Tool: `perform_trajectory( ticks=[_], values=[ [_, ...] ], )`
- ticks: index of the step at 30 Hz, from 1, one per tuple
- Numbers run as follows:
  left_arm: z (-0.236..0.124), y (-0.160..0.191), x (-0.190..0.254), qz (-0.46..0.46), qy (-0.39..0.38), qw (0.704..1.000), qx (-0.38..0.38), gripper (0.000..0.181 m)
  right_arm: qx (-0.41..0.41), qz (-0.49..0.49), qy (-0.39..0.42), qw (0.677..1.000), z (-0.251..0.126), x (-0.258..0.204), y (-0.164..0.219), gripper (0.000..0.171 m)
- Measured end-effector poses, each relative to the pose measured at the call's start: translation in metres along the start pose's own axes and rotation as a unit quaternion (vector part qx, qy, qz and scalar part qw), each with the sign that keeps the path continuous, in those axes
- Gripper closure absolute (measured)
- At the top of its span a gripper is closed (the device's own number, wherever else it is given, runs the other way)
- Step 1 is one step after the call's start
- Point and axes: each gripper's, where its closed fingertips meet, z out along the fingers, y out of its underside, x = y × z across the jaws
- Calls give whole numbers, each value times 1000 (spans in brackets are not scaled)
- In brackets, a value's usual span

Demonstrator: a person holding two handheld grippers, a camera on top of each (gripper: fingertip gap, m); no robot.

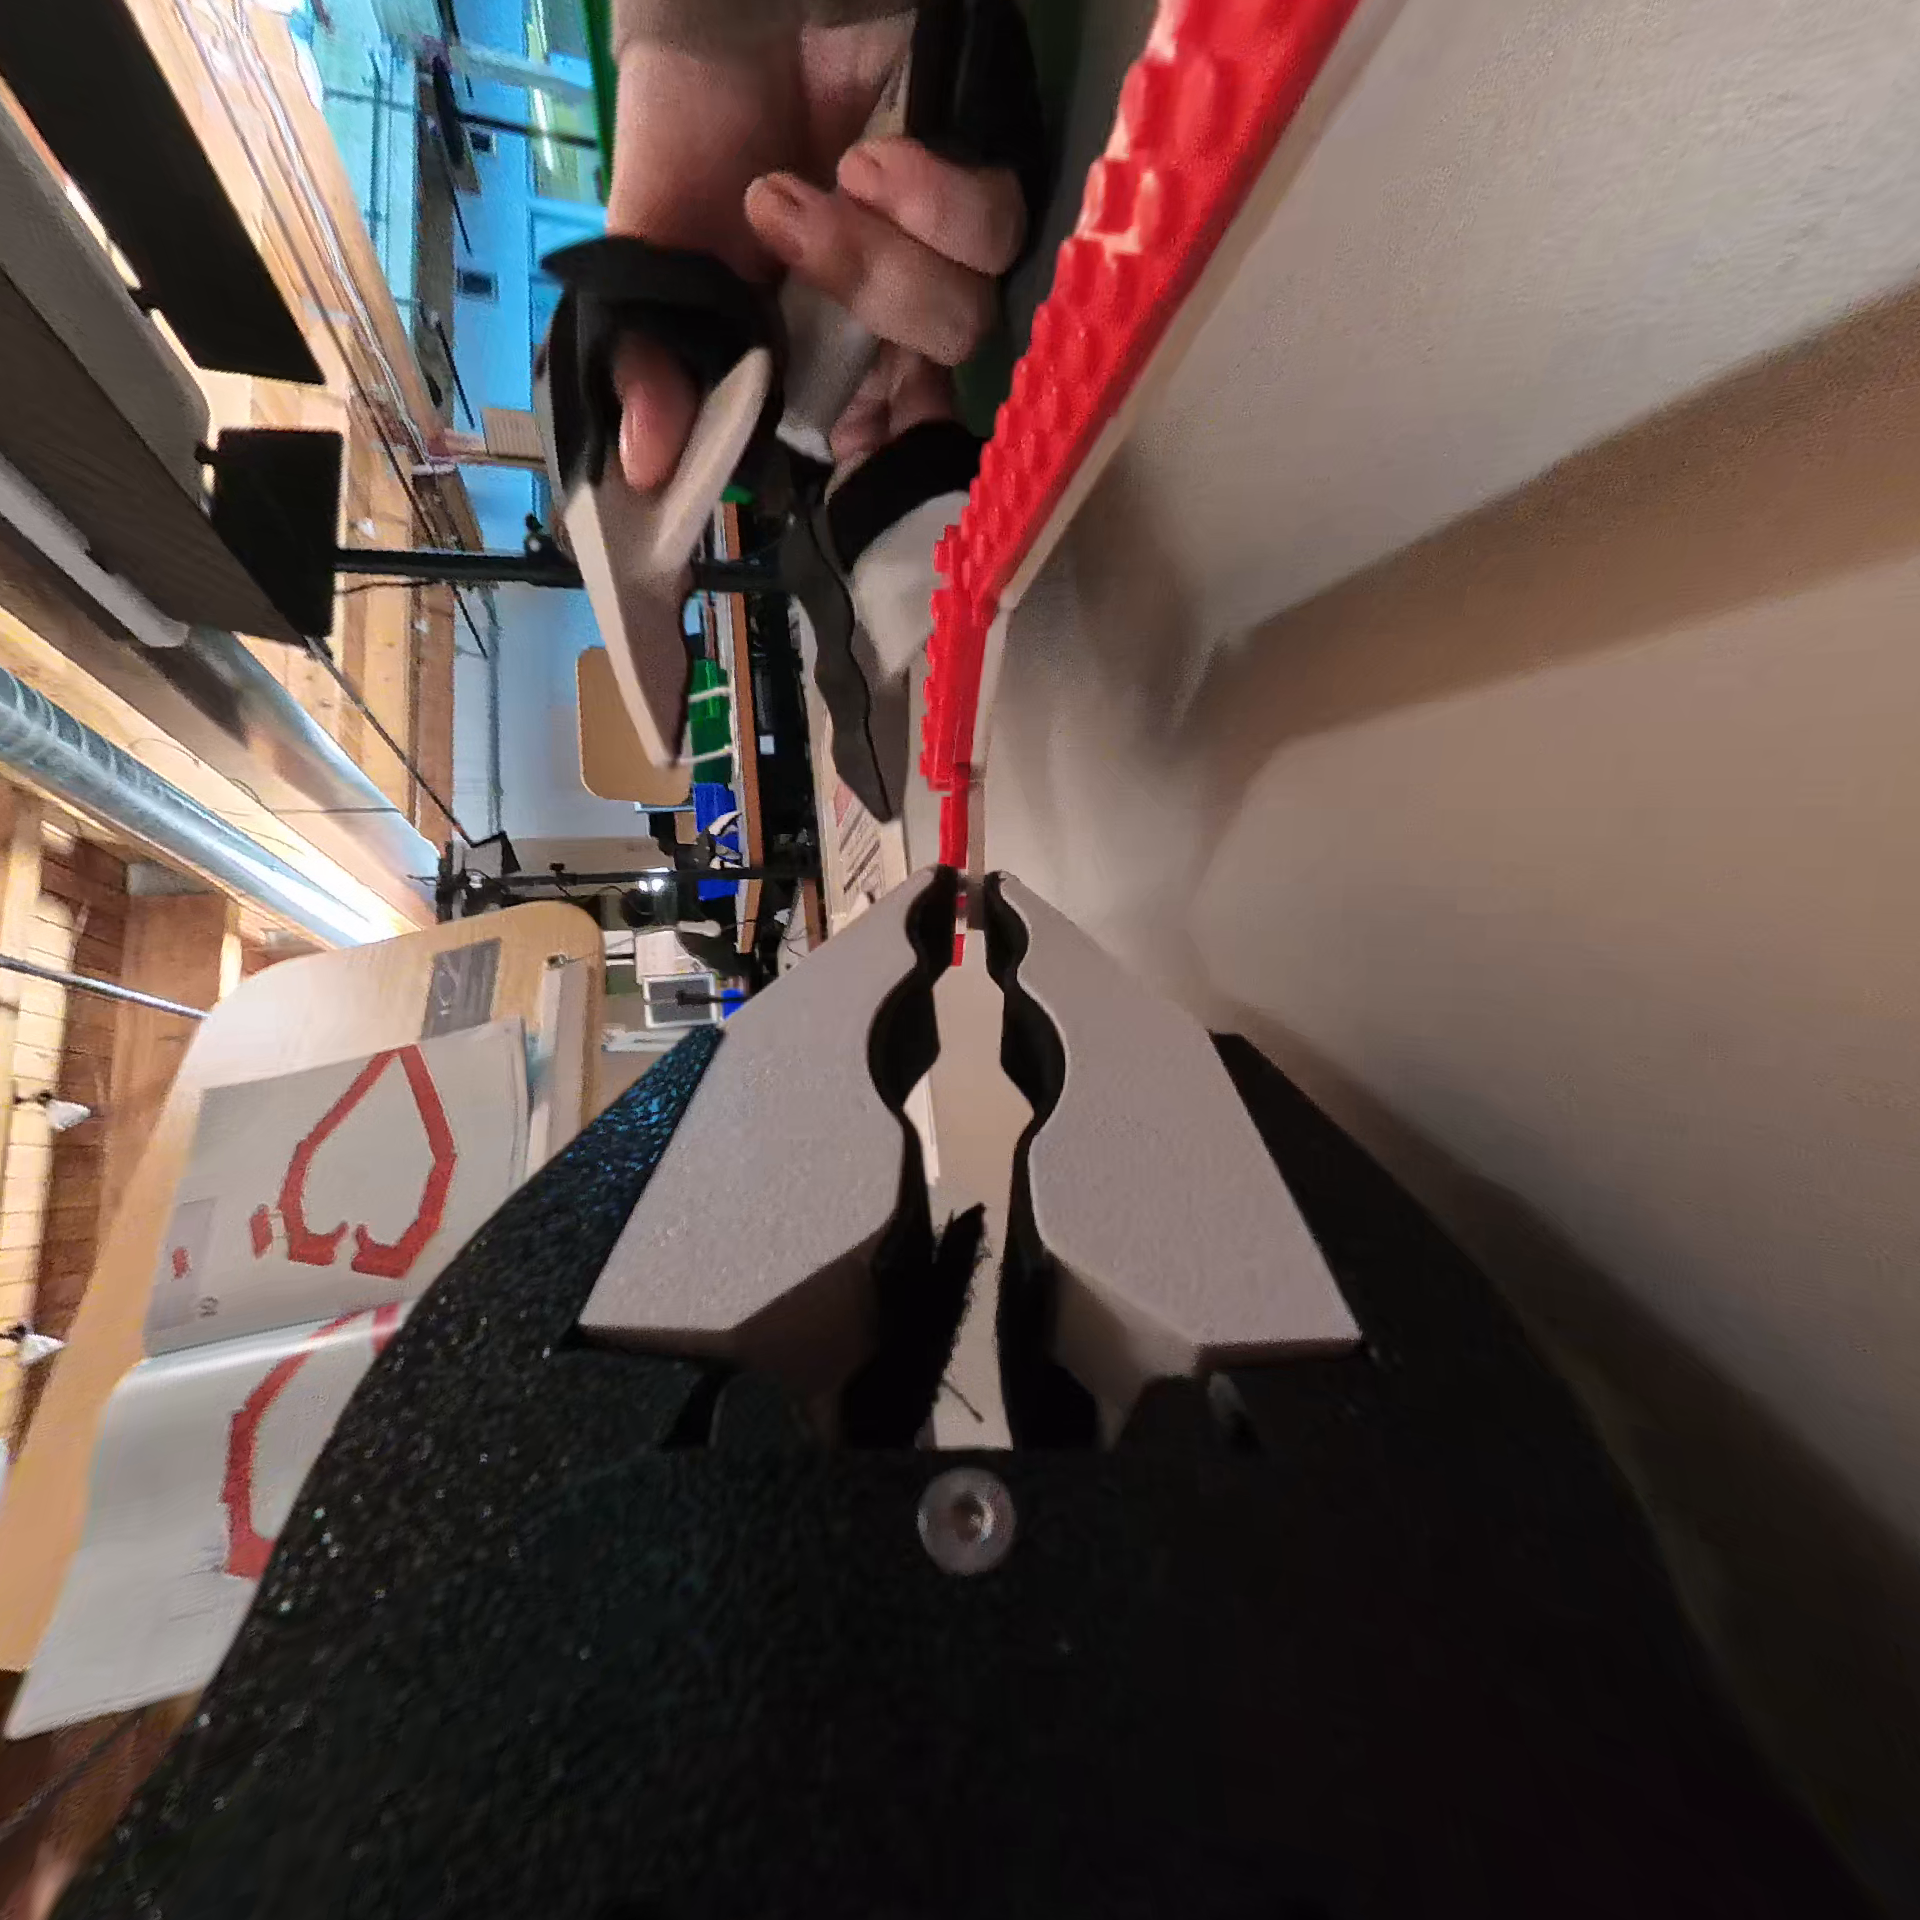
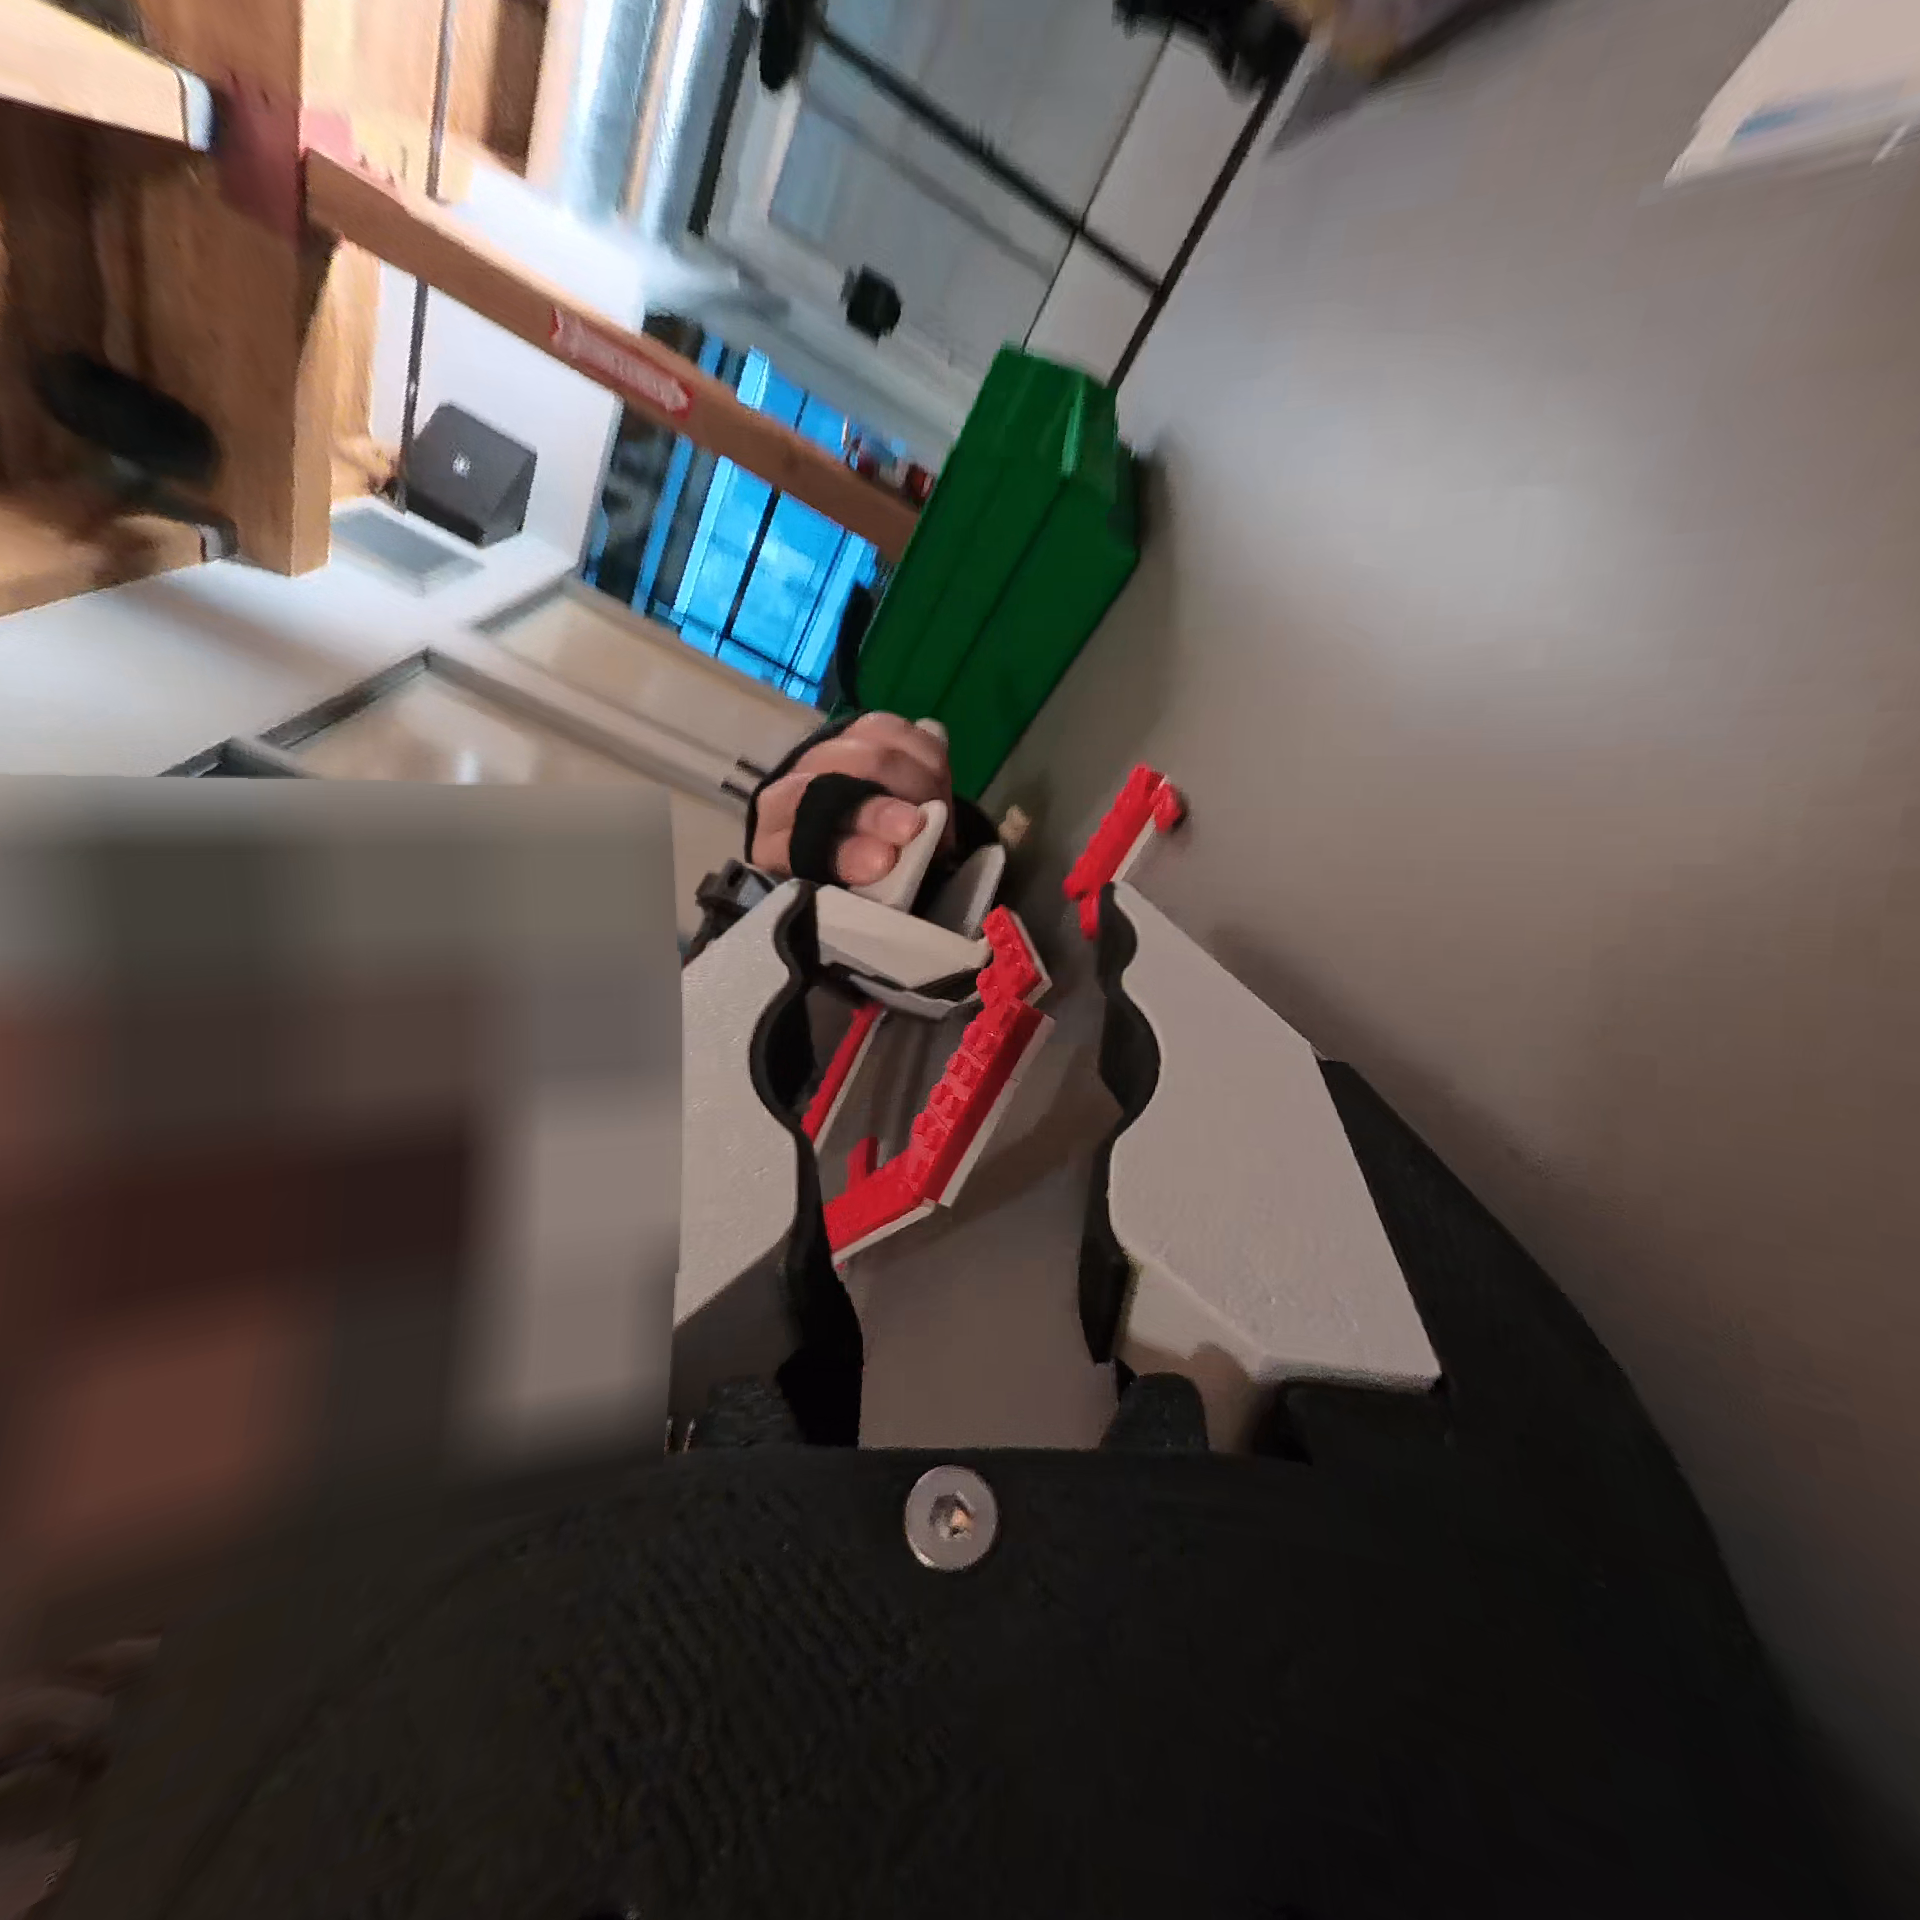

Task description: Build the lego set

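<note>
In the left wrist view my left gripper is shut on the edge of a thin red-and-white lego frame, which runs away from the tips along the grey table. My right gripper shows beyond it, open and empty, held by a hand. In the right wrist view my right gripper is open with nothing between the fingers. The lego frame lies ahead of it, with the left gripper clamped on its far end. A separate short red-and-white piece lies on the table by my right fingertip.
A green box stands on the table behind the lego. Paper sheets with a red outline drawing lie at the left of the left wrist view. Both views are turned sideways and blurred.
</note>
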Motion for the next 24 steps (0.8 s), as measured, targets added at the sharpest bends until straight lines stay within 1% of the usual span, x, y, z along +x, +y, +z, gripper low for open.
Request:
perform_trajectory(
  ticks=[2,5,7,8,10,13,15,16,18,19,21,24],
  values=[
    [1,4,-1,-19,5,1000,-7,178,28,-37,24,999,-9,-1,-5,117],
    [3,11,-3,-36,11,999,-22,178,40,-109,67,991,-14,-9,4,117],
    [4,18,-3,-47,19,998,-41,178,42,-174,100,979,-14,-21,14,117],
    [5,21,-2,-58,25,997,-51,177,37,-217,127,967,-15,-26,20,117],
    [7,32,-1,-81,39,993,-78,177,22,-308,187,933,-16,-37,32,116],
    [8,47,1,-108,53,985,-124,177,-21,-443,266,856,-14,-57,52,116],
    [8,59,2,-126,60,976,-168,177,-72,-490,312,811,-12,-61,68,116],
    [9,64,3,-136,63,971,-188,177,-93,-500,334,794,-13,-60,74,116],
    [10,73,7,-173,73,953,-237,177,-107,-498,374,775,-15,-57,77,118],
    [11,76,10,-192,78,944,-256,176,-105,-490,393,771,-17,-54,75,119],
    [14,74,8,-217,74,934,-275,176,-90,-461,440,766,-26,-41,66,129],
    [17,70,6,-234,73,919,-309,176,-105,-409,479,770,-37,-14,57,130]
  ],
)
